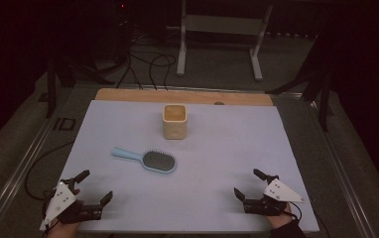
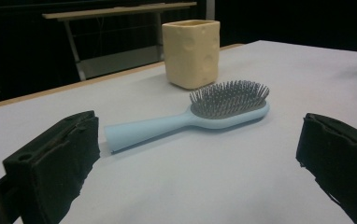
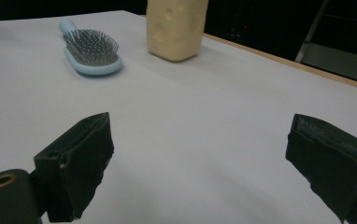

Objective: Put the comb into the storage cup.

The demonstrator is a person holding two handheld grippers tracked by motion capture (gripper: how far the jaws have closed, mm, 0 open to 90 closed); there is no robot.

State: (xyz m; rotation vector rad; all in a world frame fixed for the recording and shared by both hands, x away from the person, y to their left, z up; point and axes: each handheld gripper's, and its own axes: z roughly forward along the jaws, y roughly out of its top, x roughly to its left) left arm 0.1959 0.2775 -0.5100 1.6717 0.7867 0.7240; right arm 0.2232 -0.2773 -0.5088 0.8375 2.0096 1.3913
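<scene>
A light blue hairbrush [image 1: 147, 159] with grey bristles lies flat in the middle of the white table cover, its handle pointing to the left. Behind it stands a cream square cup [image 1: 174, 121], upright and empty as far as I see. My left gripper [image 1: 96, 186] rests at the near left corner, open, nothing between its jaws; ahead of it lie the hairbrush [image 2: 200, 117] and the cup [image 2: 191, 46]. My right gripper [image 1: 248, 183] rests at the near right, open and empty too, with the hairbrush [image 3: 91, 51] and the cup [image 3: 175, 25] farther off.
The white cover [image 1: 217, 148] lies on a wooden tabletop whose far edge [image 1: 182, 95] shows as a bare strip. Beyond it stand a white frame's legs [image 1: 181, 44] and loose black cables [image 1: 148, 64] on the dark floor.
</scene>
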